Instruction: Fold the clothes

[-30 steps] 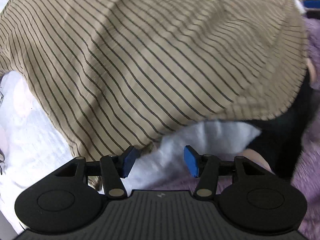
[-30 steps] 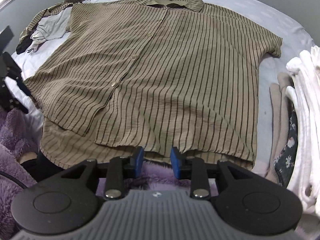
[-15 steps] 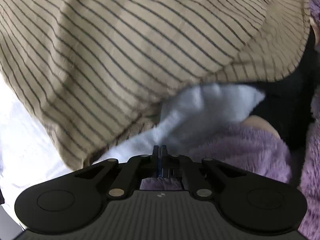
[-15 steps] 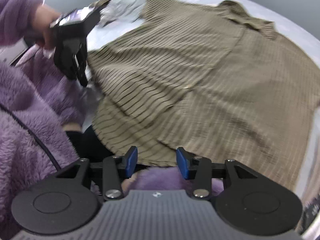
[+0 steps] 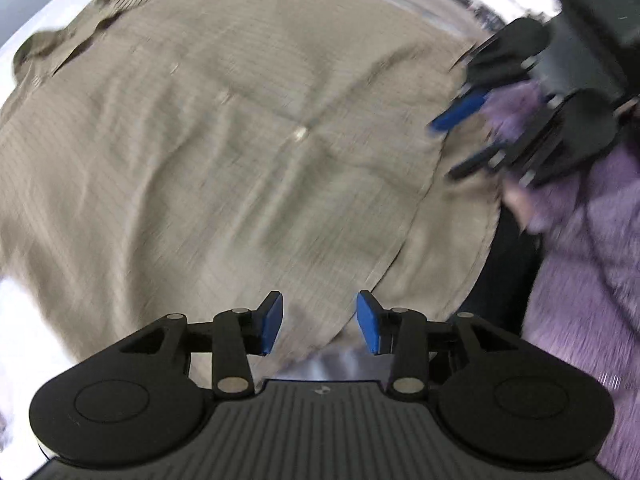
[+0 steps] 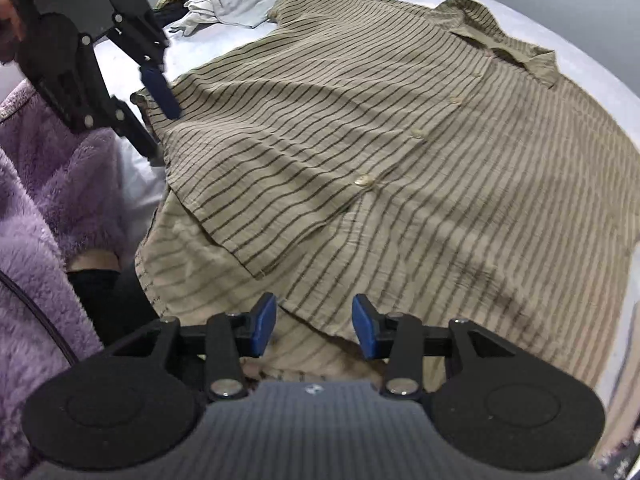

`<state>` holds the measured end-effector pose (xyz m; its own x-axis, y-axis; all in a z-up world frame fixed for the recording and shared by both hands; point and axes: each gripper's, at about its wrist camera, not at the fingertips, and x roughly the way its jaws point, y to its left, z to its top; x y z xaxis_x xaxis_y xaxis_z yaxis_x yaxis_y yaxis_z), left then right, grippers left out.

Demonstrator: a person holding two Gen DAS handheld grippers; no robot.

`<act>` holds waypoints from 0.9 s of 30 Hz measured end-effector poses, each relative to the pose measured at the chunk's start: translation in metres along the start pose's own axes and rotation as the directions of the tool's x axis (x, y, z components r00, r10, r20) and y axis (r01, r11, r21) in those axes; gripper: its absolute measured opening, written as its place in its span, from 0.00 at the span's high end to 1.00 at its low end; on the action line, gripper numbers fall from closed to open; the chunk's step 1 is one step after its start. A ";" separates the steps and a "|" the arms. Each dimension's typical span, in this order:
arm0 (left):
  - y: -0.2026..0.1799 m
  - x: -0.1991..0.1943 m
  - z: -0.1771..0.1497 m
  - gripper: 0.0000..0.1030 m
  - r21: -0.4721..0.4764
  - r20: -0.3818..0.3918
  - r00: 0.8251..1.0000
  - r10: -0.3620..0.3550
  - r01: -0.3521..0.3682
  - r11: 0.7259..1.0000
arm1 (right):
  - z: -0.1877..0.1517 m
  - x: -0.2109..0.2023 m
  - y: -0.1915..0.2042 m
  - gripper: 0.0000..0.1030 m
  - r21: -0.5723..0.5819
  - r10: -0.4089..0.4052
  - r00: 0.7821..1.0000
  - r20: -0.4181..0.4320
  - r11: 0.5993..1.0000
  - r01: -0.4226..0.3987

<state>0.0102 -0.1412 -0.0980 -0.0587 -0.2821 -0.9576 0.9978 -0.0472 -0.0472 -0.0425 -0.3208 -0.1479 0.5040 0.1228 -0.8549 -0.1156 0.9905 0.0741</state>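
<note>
A tan shirt [image 6: 400, 160] with thin dark stripes lies spread flat, buttons up, collar at the far right. In the left wrist view the shirt [image 5: 240, 140] is motion-blurred. My right gripper [image 6: 314, 332] is open just above the hem, nothing between its pads. My left gripper [image 5: 320, 326] is open too, over the shirt's edge and empty. From the right wrist view the left gripper [image 6: 152, 116] hangs at the shirt's near side edge, jaws apart. The right gripper [image 5: 464, 140] shows open at the upper right of the left wrist view.
The shirt rests on a pale bed sheet [image 6: 132, 64]. A heap of other clothes [image 6: 236, 4], one light grey, lies at the far end. Purple fleece sleeves [image 6: 48, 200] and dark trousers [image 6: 108, 300] of the person crowd the near left.
My left gripper, shut half a second ago beside the shirt's edge, is now open and has swung up over the shirt. The right gripper stays open, a little wider.
</note>
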 end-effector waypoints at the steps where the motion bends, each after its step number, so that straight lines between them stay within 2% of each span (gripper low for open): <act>1: -0.006 0.005 0.002 0.62 0.010 0.010 1.000 -0.008 0.008 1.000 | 0.001 0.004 -0.001 0.56 0.002 0.006 1.000 -0.004 1.000 -0.006; 5: -0.019 0.027 0.007 0.61 0.052 0.010 1.000 0.016 -0.016 0.999 | 0.006 0.022 -0.003 0.56 0.026 0.023 0.999 -0.031 0.999 -0.022; 7: -0.020 0.028 0.006 0.61 0.042 0.021 1.000 0.016 -0.016 0.999 | 0.007 0.031 -0.006 0.56 0.052 0.027 0.998 -0.055 0.998 -0.024; 9: -0.016 0.029 0.005 0.68 0.018 0.039 0.999 0.004 -0.005 1.000 | 0.007 0.037 -0.011 0.70 0.078 0.035 0.996 -0.077 0.997 -0.029; 10: -0.014 0.029 0.005 0.80 0.006 0.046 0.999 -0.002 0.002 1.000 | 0.007 0.040 -0.013 0.77 0.094 0.031 0.996 -0.090 0.995 -0.022; 11: -0.012 0.028 0.005 0.95 -0.004 0.044 0.999 -0.007 0.007 1.000 | 0.006 0.042 -0.014 0.93 0.104 0.027 0.995 -0.100 0.994 -0.017; 12: -0.009 0.027 0.005 1.00 -0.015 0.042 0.999 -0.012 0.013 1.000 | 0.006 0.042 -0.014 0.97 0.108 0.031 0.994 -0.101 0.994 -0.020; 14: -0.004 0.025 0.004 1.00 -0.035 0.039 0.999 -0.023 0.024 0.999 | 0.006 0.037 -0.013 1.00 0.103 0.058 0.995 -0.080 0.993 -0.049; 17: 0.000 0.013 -0.001 1.00 -0.025 0.021 0.998 -0.059 0.059 0.998 | 0.003 0.026 -0.008 1.00 0.098 0.136 0.989 -0.058 0.987 -0.130; 20: -0.006 0.015 -0.007 1.00 -0.007 -0.002 0.996 -0.093 0.093 0.996 | -0.002 0.023 -0.002 1.00 0.102 0.178 0.982 -0.068 0.980 -0.171; 23: -0.010 0.015 -0.011 1.00 -0.015 0.020 0.998 -0.059 0.059 0.998 | -0.003 0.020 -0.002 0.99 0.103 0.155 0.986 -0.057 0.983 -0.149; 25: -0.010 0.011 -0.012 0.98 -0.011 0.056 0.998 -0.022 0.022 1.000 | -0.002 0.015 -0.005 0.91 0.106 0.118 0.993 -0.027 0.988 -0.115; 26: -0.010 0.009 -0.012 0.87 -0.009 0.075 0.997 -0.003 0.004 1.000 | -0.002 0.013 -0.006 0.84 0.107 0.099 0.995 -0.010 0.990 -0.097; 27: -0.010 0.007 -0.013 0.79 -0.006 0.093 0.996 0.015 -0.015 1.000 | -0.002 0.010 -0.007 0.67 0.104 0.079 0.997 0.004 0.991 -0.079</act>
<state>-0.0001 -0.1307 -0.1081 -0.0463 -0.3708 -0.9276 0.9987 -0.0372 -0.0350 -0.0384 -0.3265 -0.1578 0.4965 0.2007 -0.8445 -0.0653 0.9788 0.1942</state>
